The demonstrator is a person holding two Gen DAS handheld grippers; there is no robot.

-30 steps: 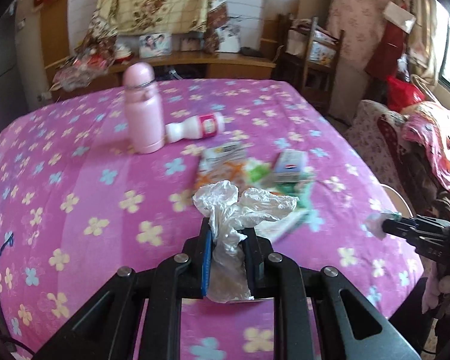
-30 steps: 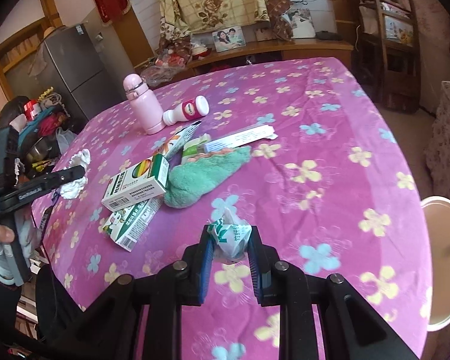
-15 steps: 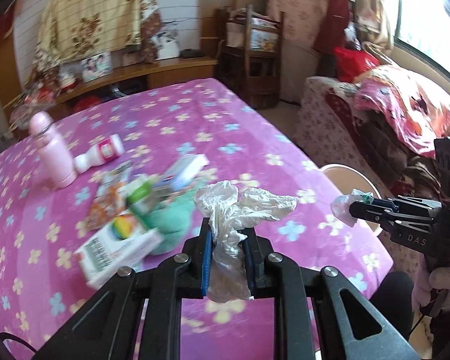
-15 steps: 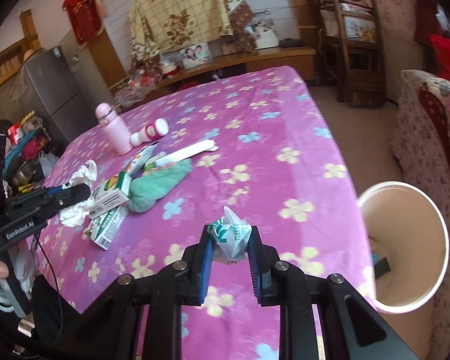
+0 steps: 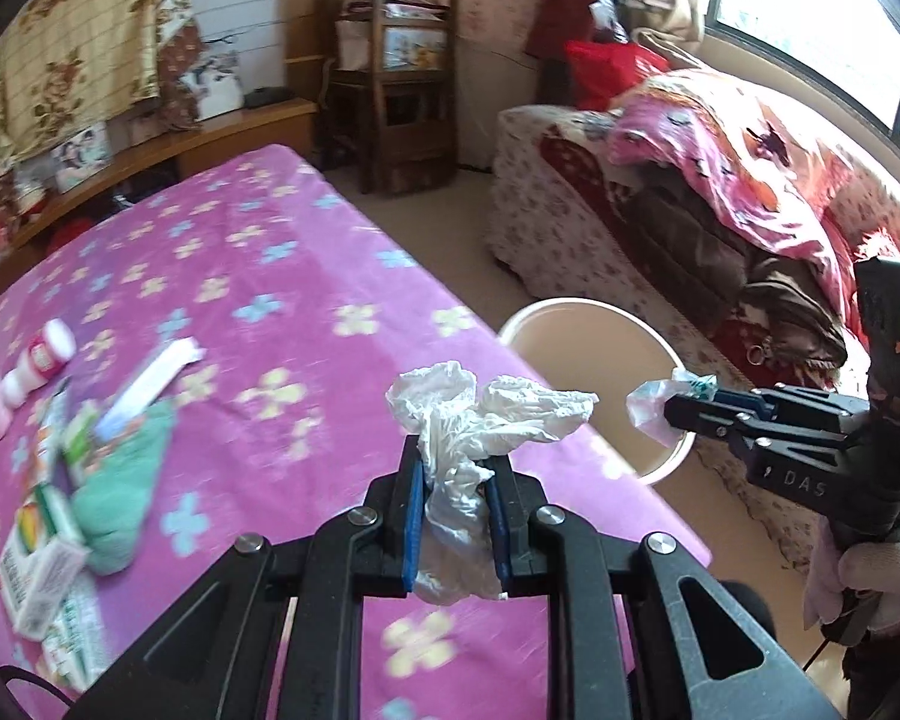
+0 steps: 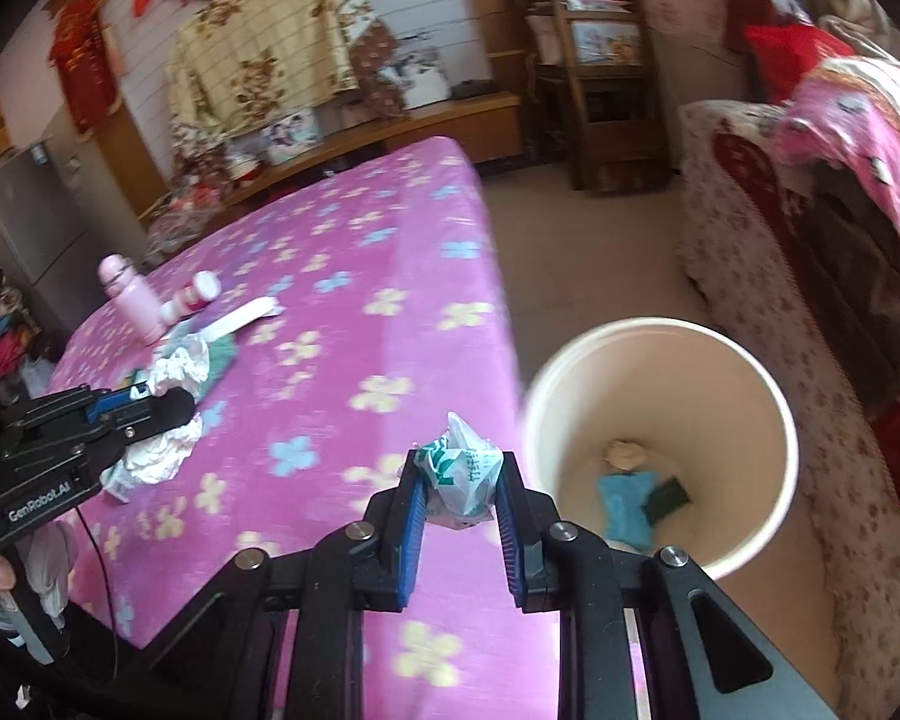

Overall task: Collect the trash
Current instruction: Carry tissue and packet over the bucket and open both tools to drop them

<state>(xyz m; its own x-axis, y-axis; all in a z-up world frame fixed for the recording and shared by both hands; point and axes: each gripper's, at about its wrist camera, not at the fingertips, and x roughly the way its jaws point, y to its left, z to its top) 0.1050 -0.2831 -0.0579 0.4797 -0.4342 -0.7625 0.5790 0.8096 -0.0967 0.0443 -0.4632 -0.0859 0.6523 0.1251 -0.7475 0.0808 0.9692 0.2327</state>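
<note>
**Both grippers hold trash beside the bin**

Left wrist view: the left gripper [image 5: 455, 483], tilted down over the table edge [image 5: 342, 276], clamps a crumpled white tissue [image 5: 480, 414].

Right wrist view: the right gripper [image 6: 459, 495] pinches a green-printed plastic wrapper [image 6: 463, 468], just beside the white bin [image 6: 750, 372].

Crumpled white tissue [image 5: 456, 468] is pinched upright between blue pads above the table edge. Green-printed wrapper [image 6: 463, 471] is likewise pinched, just beside the open cream bin [image 6: 774, 420] containing scraps.
</note>
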